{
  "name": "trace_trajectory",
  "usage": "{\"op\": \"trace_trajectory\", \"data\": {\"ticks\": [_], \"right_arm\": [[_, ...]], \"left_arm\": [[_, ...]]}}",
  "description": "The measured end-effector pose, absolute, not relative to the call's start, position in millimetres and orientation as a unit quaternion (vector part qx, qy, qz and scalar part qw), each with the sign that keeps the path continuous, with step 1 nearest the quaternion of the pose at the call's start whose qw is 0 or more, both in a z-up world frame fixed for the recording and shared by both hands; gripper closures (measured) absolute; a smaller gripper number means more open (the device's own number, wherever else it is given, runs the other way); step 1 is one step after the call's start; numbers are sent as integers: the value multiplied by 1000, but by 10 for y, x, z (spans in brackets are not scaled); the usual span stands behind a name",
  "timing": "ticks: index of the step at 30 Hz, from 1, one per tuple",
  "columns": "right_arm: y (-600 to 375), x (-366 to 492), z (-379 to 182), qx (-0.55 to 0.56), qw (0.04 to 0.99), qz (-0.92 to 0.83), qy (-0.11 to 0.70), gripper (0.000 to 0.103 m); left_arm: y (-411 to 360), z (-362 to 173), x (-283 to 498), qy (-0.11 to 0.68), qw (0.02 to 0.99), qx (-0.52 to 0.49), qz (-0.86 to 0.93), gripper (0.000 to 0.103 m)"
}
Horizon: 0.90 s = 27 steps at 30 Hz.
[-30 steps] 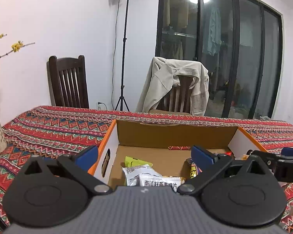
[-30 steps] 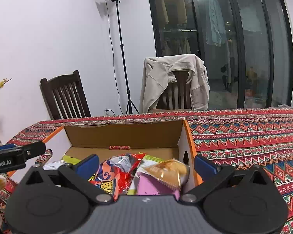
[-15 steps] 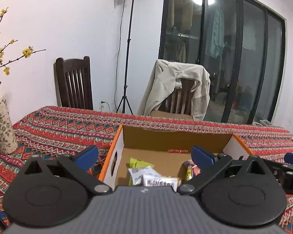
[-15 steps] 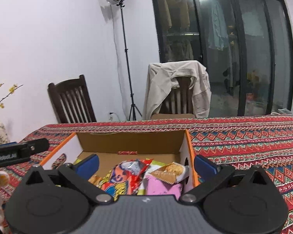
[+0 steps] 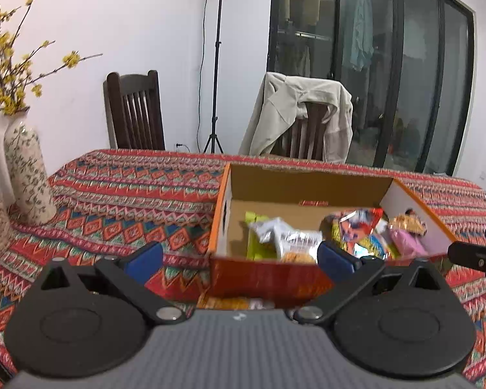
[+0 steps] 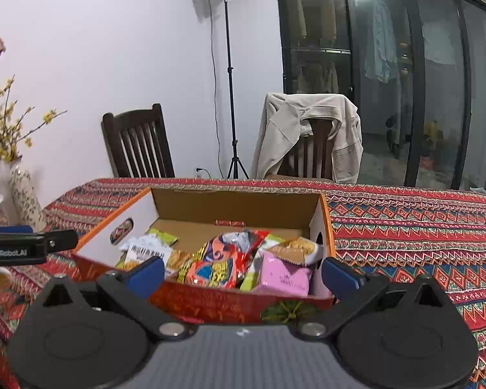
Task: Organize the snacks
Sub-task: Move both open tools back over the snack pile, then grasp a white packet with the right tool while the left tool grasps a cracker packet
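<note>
Many snack bags [image 6: 220,264] sit in the box [image 6: 243,204] at the middle of the frame. They look light, soft and crinkly, so pinch an edge. Left gripper [image 5: 239,257] and right gripper [image 6: 243,272] are both spread wide, holding nothing.

The left gripper [image 5: 239,256] has a grey ribbed body with two round black discs on top. Black arms go out from shiny silver screws to blue fingertips [image 5: 144,256]. The right gripper [image 6: 243,270] looks just the same, with blue fingertips [image 6: 340,274] too. White letters on the side of the left one spell "GenRobot.AI".
</note>
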State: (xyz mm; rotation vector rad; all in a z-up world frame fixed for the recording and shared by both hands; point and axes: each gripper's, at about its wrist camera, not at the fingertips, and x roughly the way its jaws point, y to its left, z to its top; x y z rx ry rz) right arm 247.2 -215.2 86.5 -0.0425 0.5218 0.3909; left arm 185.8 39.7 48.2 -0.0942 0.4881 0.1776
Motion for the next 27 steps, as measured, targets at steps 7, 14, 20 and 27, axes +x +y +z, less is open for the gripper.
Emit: {"op": "trace_trajectory", "data": {"ticks": [7, 14, 20, 27], "right_arm": [[-2106, 2402, 638, -55, 939, 185, 285, 0], [-1987, 2458, 451, -89, 928, 178, 314, 7], [-1897, 2629, 306, -101, 917, 181, 340, 17], [-1952, 2703, 166, -64, 915, 200, 346, 24]], "left_arm": [[490, 234, 1720, 251, 962, -49, 95, 0], [496, 104, 1727, 257, 961, -48, 89, 0], [548, 44, 1749, 269, 957, -61, 86, 0], [548, 10, 1768, 277, 955, -65, 83, 0]]}}
